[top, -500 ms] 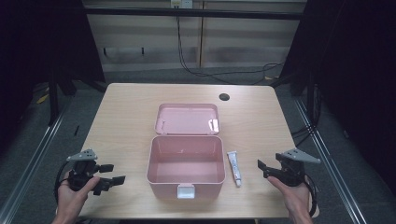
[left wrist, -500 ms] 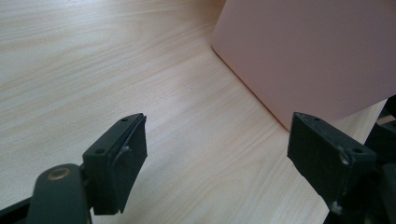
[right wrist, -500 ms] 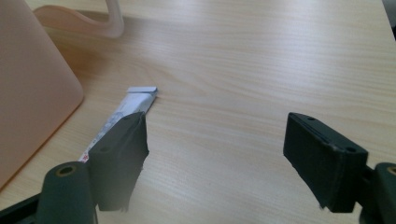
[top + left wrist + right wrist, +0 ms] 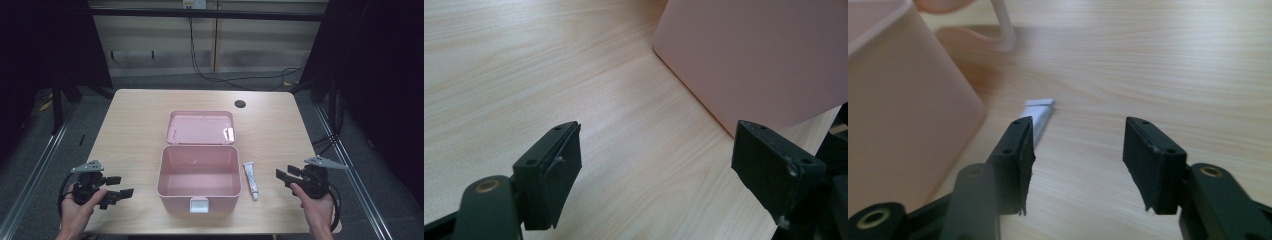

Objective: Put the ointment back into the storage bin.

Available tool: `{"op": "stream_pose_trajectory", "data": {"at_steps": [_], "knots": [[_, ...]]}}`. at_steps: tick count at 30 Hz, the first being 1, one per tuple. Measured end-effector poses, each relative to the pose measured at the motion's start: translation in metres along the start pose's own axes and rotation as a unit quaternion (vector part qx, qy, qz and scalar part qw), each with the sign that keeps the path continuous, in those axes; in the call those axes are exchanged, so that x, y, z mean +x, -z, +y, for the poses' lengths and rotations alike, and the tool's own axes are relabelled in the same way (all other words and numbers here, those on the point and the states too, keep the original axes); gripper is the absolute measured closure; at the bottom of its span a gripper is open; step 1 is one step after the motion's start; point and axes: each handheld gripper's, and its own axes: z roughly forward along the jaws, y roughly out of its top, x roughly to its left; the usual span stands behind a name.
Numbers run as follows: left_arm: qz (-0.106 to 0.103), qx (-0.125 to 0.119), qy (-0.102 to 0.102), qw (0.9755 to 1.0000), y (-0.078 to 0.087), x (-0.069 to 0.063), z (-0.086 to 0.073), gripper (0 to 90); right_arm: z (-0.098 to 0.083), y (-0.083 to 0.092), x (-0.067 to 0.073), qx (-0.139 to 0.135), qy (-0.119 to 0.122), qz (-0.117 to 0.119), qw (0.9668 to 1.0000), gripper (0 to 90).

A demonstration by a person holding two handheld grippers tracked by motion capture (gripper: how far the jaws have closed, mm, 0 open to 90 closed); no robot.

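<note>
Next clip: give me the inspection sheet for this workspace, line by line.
Surface: light wooden table, with a round hole near the far right.
Job's things: pink box, open and empty, its lid lying flat behind it; a small white tube lies flat beside the box's right wall.
Clutter: nothing seen.
Grippers: left tongs open, held over the near left corner; right tongs open, aimed toward the tube.
Cables: black cables run across the floor behind the table.
Surroundings: dark curtains at both sides, pale wall panels behind.
</note>
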Motion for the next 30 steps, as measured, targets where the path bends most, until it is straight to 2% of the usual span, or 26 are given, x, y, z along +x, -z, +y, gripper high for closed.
{"op": "stream_pose_trajectory", "data": {"at_steps": [1,4,7,10,16,20,23,25,27,30], "knots": [[0.0,0.0,0.0,1.0,0.0,0.0,0.0,20.2,0.001,0.001,0.0,0.001,-0.007,0.003,1.0,46.3],[0.001,0.0,0.0,1.0,0.0,0.0,0.0,20.2,0.003,0.0,0.002,0.008,0.007,-0.01,0.9999,46.4],[0.001,0.0,0.0,1.0,0.0,0.0,0.0,20.2,0.007,-0.001,0.004,0.035,0.0,0.012,0.9993,47.4],[0.002,0.0,0.001,1.0,0.0,0.0,0.0,20.2,0.012,0.0,0.007,0.049,0.003,0.017,0.9986,47.8],[0.001,0.0,0.002,1.0,0.0,0.001,0.0,20.2,0.02,-0.007,0.012,0.08,0.021,0.012,0.9965,47.6],[0.002,0.001,0.001,1.0,-0.001,0.002,0.0,20.2,0.032,-0.007,0.012,0.096,0.02,0.01,0.9952,47.7],[0.003,0.0,0.001,1.0,-0.001,0.001,0.0,20.2,0.04,-0.007,0.014,0.092,0.023,0.01,0.9954,48.5],[0.003,0.0,0.001,1.0,-0.001,0.001,0.0,20.2,0.05,-0.008,0.016,0.091,0.017,0.023,0.9955,48.5],[0.002,0.0,0.001,1.0,-0.001,0.001,0.0,20.2,0.055,-0.01,0.019,0.089,0.023,0.018,0.9956,51.2],[0.001,0.001,0.0,1.0,-0.001,0.001,0.0,20.2,0.06,-0.012,0.02,0.089,0.022,0.026,0.9955,52.6]]}}
